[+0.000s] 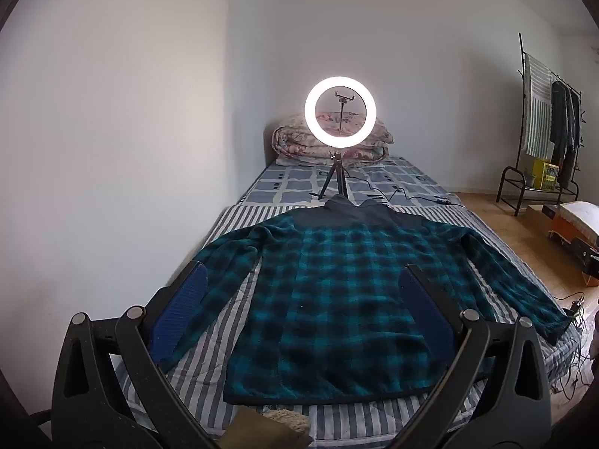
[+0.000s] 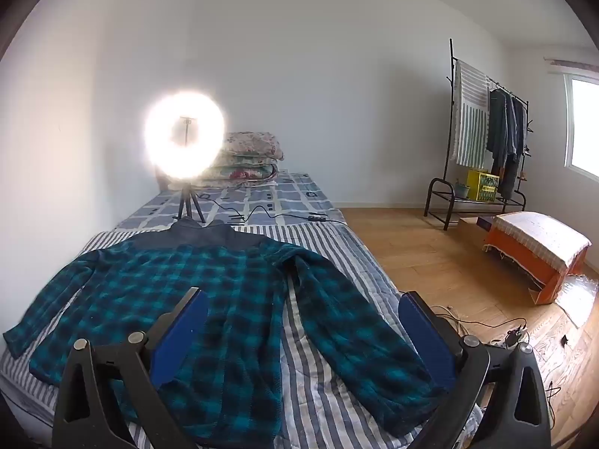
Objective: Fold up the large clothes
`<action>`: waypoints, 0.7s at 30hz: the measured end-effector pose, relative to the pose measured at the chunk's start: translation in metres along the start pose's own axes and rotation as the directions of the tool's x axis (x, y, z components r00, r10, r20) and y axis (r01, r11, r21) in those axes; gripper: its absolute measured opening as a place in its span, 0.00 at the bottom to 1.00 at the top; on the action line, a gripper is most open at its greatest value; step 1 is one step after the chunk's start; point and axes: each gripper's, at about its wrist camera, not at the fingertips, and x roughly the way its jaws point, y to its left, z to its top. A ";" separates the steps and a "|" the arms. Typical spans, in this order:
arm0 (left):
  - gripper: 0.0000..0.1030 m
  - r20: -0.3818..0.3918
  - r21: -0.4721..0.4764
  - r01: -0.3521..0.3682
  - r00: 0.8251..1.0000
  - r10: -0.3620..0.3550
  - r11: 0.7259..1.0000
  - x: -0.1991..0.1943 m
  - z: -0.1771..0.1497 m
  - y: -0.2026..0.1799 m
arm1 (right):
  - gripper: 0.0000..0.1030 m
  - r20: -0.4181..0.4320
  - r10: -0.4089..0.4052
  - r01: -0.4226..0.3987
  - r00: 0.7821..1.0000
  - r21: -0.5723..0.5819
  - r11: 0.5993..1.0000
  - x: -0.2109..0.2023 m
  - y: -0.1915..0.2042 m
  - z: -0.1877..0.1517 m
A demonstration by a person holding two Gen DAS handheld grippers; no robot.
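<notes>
Teal plaid fleece shirt point(image 1: 329, 292) — flat, sleeves spread, centre frame on the striped bed point(image 1: 232, 217) | left hand-held gripper point(image 1: 299, 292) and right hand-held gripper point(image 2: 303, 310) — jaws wide, holding nothing | risk: thick fleece slips a shallow pinch; a swung sleeve snags the ring light point(image 1: 340, 111) upper centre.

Teal-and-black plaid jacket point(image 1: 337, 280) on a grey-and-white striped sheet point(image 1: 355, 422).

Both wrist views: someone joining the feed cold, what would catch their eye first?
The lit ring light on its small tripod, glaring at the far end of the bed in front of the folded quilts. Next, the teal plaid fleece jacket spread flat on the striped sheet, sleeves out. A clothes rack stands by the far wall.
</notes>
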 end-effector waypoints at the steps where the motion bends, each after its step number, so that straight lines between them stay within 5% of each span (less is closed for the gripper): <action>1: 1.00 0.000 0.004 0.001 1.000 -0.001 1.000 0.000 0.000 0.000 | 1.00 0.002 -0.001 0.001 1.000 -0.005 1.000 0.000 0.001 0.000; 21: 1.00 0.009 0.008 -0.018 1.000 0.018 1.000 -0.003 0.001 0.005 | 1.00 0.022 0.001 0.000 1.000 -0.026 1.000 -0.005 0.007 0.004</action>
